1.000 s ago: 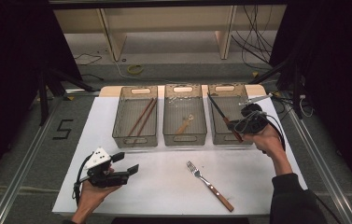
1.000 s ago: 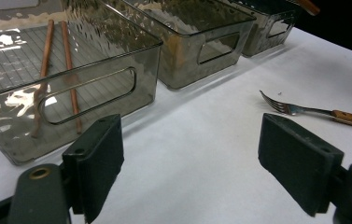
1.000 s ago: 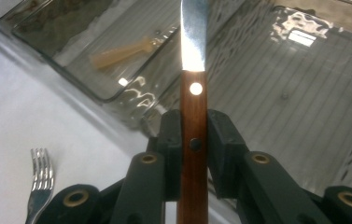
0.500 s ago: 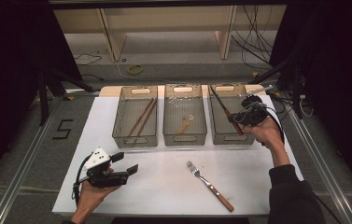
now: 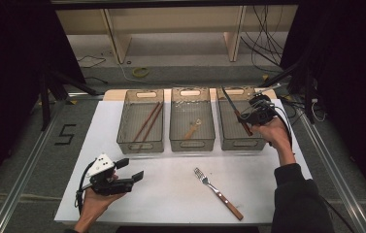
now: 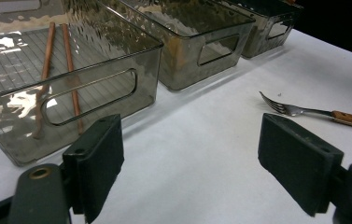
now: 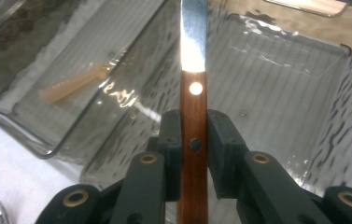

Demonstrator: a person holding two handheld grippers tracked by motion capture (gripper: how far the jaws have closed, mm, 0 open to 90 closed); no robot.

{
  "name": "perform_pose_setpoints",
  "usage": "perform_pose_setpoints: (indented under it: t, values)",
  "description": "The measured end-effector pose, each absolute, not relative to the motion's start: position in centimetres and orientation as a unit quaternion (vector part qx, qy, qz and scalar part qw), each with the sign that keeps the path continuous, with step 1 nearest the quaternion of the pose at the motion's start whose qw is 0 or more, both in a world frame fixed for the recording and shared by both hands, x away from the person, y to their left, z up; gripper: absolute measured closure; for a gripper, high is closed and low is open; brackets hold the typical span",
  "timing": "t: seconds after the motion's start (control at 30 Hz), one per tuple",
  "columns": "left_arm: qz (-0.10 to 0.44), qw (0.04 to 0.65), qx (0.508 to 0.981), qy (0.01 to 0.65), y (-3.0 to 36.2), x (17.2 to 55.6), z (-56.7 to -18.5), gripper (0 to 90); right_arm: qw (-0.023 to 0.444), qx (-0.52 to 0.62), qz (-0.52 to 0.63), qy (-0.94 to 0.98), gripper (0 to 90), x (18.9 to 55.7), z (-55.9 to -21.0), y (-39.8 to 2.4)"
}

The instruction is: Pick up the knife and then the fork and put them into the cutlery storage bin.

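- Nearest, at the left, the left gripper (image 5: 133,172) rests level in the person's upturned left hand (image 5: 95,201), just above the white surface (image 5: 171,189). Its jaws stand released, wide apart with nothing between them, and point right and slightly away.
- To its right, near the front edge, a fork (image 5: 218,192) with a wooden handle lies flat on the surface, tines toward the far left, well apart from both grippers.
- On the grey floor to the left of the surface, black tape forms the figure "5" (image 5: 65,134). No brand or label can be read elsewhere.
- Farther back, three smoky clear bins sit in a row. The left bin (image 5: 141,144) holds two brown chopsticks (image 5: 148,121); the middle bin (image 5: 191,143) holds a small pale wooden utensil (image 5: 193,129).
- At the far right, the right hand (image 5: 274,133) reaches in with the forearm angled up from the near right edge. The right gripper (image 5: 244,121) hovers over the right bin (image 5: 236,143), its jaws clenched on the wooden handle of a knife (image 7: 193,70). The blade points away toward the bin's far end, raised above the bin floor.
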State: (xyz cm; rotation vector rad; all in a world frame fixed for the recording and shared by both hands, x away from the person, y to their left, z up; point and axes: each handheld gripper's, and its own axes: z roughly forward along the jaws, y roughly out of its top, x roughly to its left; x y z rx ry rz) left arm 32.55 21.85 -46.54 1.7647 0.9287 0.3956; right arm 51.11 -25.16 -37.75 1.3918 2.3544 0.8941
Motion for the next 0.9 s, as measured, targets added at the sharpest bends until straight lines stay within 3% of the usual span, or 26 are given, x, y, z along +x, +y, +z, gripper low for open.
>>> perform_pose_setpoints:
  t: [0.9]
  values:
    - [0.165,0.527,0.738,0.388,21.8,32.6,-46.6,21.7,0.117,0.515,0.283,0.800,77.1,52.4,-39.9,-24.7]
